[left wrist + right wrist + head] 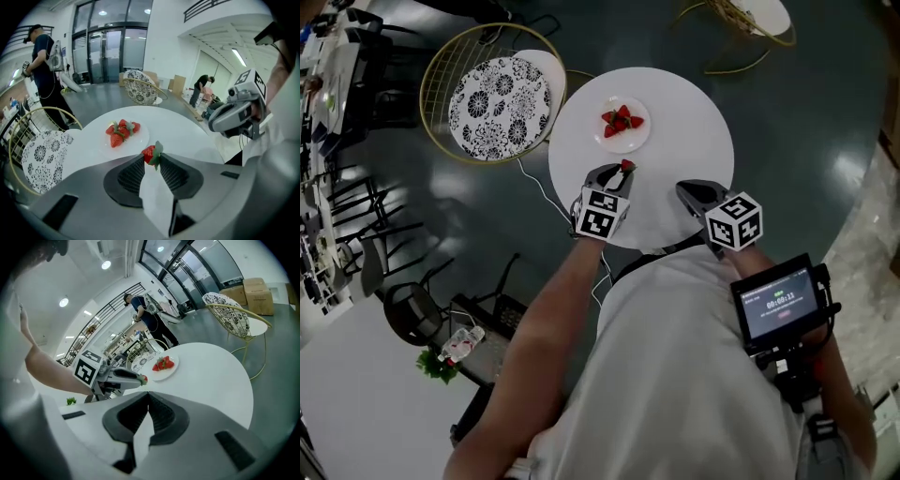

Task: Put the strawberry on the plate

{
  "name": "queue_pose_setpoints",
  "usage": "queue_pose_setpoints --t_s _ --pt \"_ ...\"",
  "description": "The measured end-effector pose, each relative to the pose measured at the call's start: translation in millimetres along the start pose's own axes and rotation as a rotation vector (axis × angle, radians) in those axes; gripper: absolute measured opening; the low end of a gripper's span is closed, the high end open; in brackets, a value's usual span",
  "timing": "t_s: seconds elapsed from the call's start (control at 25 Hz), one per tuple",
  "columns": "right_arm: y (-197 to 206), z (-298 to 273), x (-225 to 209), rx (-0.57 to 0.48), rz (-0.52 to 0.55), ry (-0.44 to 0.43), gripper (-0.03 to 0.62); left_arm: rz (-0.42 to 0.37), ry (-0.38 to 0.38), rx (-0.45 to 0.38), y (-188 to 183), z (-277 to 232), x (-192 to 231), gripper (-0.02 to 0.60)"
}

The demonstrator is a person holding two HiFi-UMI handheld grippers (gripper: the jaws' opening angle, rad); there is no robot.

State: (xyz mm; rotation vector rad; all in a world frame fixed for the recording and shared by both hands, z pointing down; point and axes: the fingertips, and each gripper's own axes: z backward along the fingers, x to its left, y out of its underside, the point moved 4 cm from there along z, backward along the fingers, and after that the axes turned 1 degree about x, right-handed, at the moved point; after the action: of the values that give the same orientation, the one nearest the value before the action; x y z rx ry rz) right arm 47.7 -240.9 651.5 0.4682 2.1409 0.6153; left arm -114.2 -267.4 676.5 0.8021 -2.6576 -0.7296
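A red strawberry [148, 153] with green leaves sits pinched between the tips of my left gripper [152, 158], held above the near part of the round white table [694, 141]. Further on stands the white plate [639, 139], which carries a few strawberries [620, 121]. In the head view my left gripper [623, 172] hangs just short of the plate. My right gripper [682, 190] hovers over the table's near right edge, shut and empty. In the right gripper view its jaws [148, 394] meet, and the left gripper [140, 379] shows with the strawberry [144, 378] at its tip.
A gold wire chair with a black-and-white patterned cushion [499, 98] stands close to the table's left. Another wire chair [750, 19] is at the far right. People [44, 51] stand further off in the hall. The table edge runs right under both grippers.
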Motion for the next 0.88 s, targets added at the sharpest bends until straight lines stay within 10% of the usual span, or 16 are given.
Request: queue_pose_setpoints --t_s 0.88 --pt "5 7 -7 0.027 -0.024 0.033 0.008 0.214 -0.126 0.031 -13 -38 39 0.110"
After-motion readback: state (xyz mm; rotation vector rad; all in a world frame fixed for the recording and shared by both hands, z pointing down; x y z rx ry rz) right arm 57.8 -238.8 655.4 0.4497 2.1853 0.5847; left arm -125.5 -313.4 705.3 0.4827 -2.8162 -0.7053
